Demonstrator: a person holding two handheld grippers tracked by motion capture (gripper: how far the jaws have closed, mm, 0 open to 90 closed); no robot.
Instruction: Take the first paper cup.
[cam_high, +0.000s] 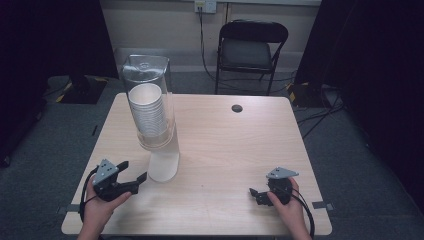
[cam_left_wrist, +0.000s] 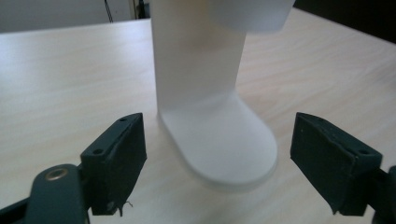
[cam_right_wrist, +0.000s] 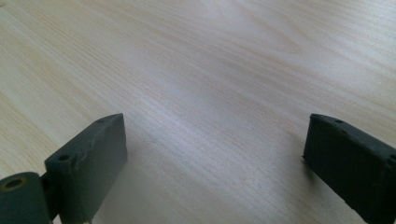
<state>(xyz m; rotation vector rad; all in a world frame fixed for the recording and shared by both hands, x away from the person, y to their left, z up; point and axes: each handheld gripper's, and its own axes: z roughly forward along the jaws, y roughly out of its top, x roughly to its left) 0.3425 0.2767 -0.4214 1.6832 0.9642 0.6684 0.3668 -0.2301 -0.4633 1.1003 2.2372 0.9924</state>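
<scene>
Left gripper (cam_high: 134, 171), held in the person's left hand (cam_high: 97, 207) at the near left of the desk (cam_high: 225, 150): jaws stand wide apart and hold nothing. In the left gripper view its gripper (cam_left_wrist: 217, 161) points at the white stand (cam_left_wrist: 219, 140) of the cup dispenser, whose rounded foot lies on the desk between the two jaws without touching either; the top of the stand is cut off by the upper edge of that view and its outline is blurred. In the high view the jaw tips lie just beside the foot of the cup dispenser (cam_high: 155, 115), which rises at the left of the desk as a clear tube holding a stack of paper cups (cam_high: 148, 112); the lower cups are hard to tell apart.

Right gripper (cam_high: 256, 195), held in the right hand (cam_high: 287, 210) at the near right of the desk, well apart from the dispenser: in the right gripper view its gripper (cam_right_wrist: 212, 168) shows both jaws spread wide over bare wood, holding and touching nothing. Behind the desk stands a folding chair (cam_high: 252, 50); the room at either side is too dark to make out.
</scene>
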